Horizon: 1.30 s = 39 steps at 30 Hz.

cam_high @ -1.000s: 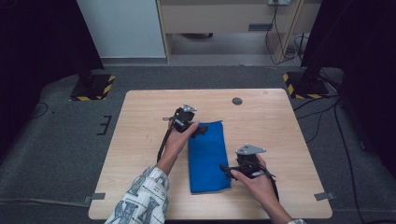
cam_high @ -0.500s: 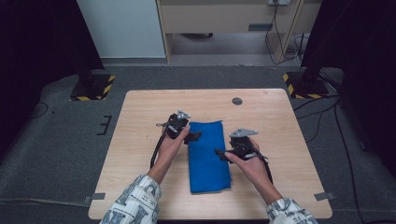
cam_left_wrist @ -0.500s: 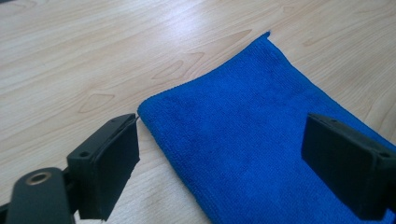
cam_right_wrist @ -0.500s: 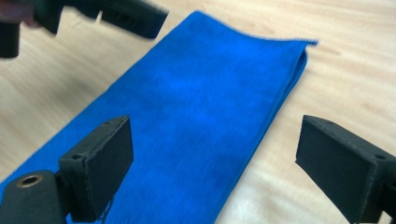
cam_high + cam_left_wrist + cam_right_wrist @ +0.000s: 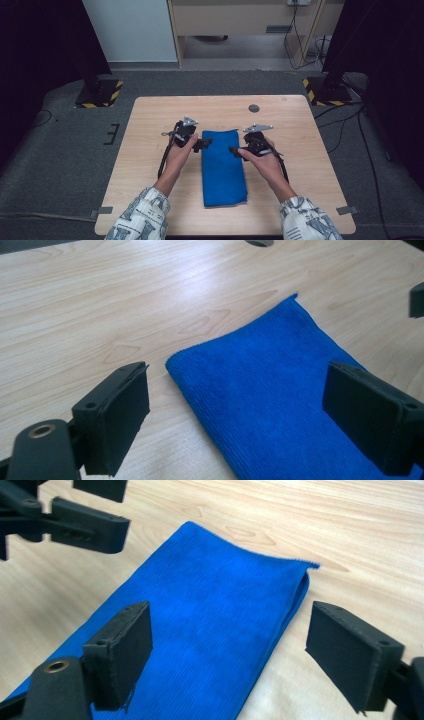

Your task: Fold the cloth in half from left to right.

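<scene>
Both grippers, left (image 5: 204, 144) and right (image 5: 234, 150), were held released at the cloth's (image 5: 222, 167) 12 o'clock end, apparently for grasping its corners.

one blue cloth (image 5: 223, 167); two grippers, left (image 5: 204, 145), right (image 5: 233, 150); one table (image 5: 150, 165)

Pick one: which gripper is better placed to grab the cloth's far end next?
Probably left. The left gripper is open with one jaw already over the cloth near its far corner. The right gripper is open too, sitting slightly nearer along the other edge.
</scene>
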Each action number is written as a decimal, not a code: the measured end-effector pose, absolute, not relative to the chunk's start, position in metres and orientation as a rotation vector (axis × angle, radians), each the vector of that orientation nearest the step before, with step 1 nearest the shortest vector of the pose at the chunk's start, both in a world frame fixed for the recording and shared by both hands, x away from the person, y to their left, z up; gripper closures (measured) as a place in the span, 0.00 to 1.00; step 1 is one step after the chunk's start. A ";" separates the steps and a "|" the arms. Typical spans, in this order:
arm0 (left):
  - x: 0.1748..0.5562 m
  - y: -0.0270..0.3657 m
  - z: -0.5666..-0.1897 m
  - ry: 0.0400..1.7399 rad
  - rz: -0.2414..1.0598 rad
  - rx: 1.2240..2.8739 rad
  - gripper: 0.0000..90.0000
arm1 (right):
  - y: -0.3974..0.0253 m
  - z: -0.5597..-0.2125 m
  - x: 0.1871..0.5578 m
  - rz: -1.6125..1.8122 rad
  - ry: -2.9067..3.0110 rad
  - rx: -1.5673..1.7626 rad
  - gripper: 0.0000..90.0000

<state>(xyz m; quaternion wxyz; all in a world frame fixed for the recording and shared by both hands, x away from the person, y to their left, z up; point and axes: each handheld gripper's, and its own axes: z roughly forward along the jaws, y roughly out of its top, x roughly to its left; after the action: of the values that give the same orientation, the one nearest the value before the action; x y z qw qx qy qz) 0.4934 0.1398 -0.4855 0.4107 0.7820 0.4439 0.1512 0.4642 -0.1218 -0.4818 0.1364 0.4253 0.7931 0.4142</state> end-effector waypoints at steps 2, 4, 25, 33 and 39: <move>0.499 0.140 -0.487 1.133 0.376 1.984 0.12 | -0.119 -0.483 0.473 1.185 2.305 1.233 0.26; 0.504 0.140 -0.489 1.141 0.375 1.987 0.12 | -0.117 -0.484 0.483 1.179 2.293 1.242 0.29; 0.528 0.140 -0.503 1.180 0.405 1.979 0.35 | -0.111 -0.504 0.542 1.103 2.302 1.271 0.57; 0.535 0.138 -0.516 1.229 0.418 1.989 0.37 | -0.110 -0.516 0.553 1.039 2.291 1.346 0.49; 0.538 0.136 -0.526 1.262 0.377 2.006 0.37 | -0.108 -0.520 0.559 0.989 2.289 1.392 0.42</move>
<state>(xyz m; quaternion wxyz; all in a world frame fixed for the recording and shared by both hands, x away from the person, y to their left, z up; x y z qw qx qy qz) 0.5379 0.1359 -0.5256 0.3625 0.7790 0.4901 0.1465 0.5592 -0.1083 -0.5197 0.1427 0.4824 0.7934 0.3427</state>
